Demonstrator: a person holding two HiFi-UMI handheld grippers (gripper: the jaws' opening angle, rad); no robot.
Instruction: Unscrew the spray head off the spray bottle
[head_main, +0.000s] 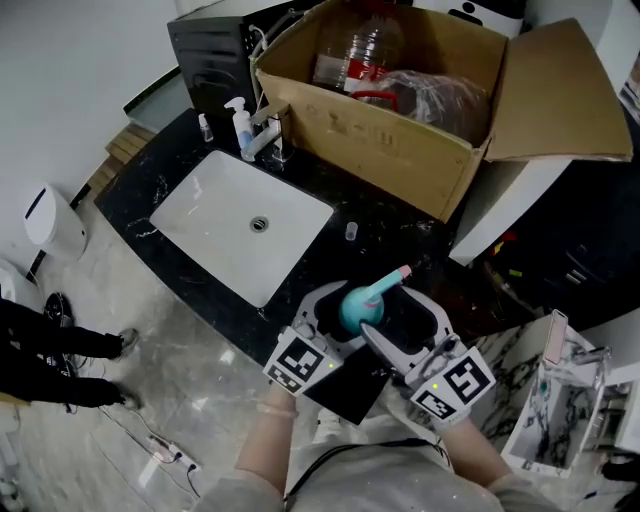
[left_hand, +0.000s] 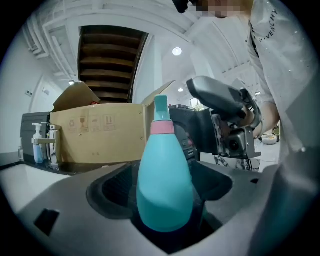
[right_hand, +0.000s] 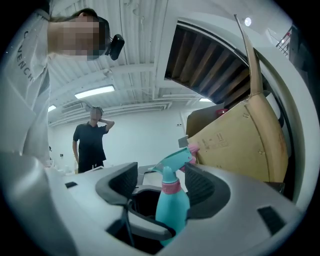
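Teal spray bottle (head_main: 357, 308) stands on the black countertop (head_main: 335, 215), just beside the white sink (head_main: 205, 215), spray head (right_hand: 175, 160) still on. Left gripper (left_hand: 162, 182) has its jaws spread wide around the body (gaps either side). Right gripper (right_hand: 161, 184) faces it, jaws likewise wide, gripping nothing.

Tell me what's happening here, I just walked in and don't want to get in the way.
A person holds a gripper in each hand at a black counter beside a sink. A teal spray bottle sits between the open jaws of both the left gripper and the right gripper; neither seems to squeeze it. The spray head is still on the bottle.
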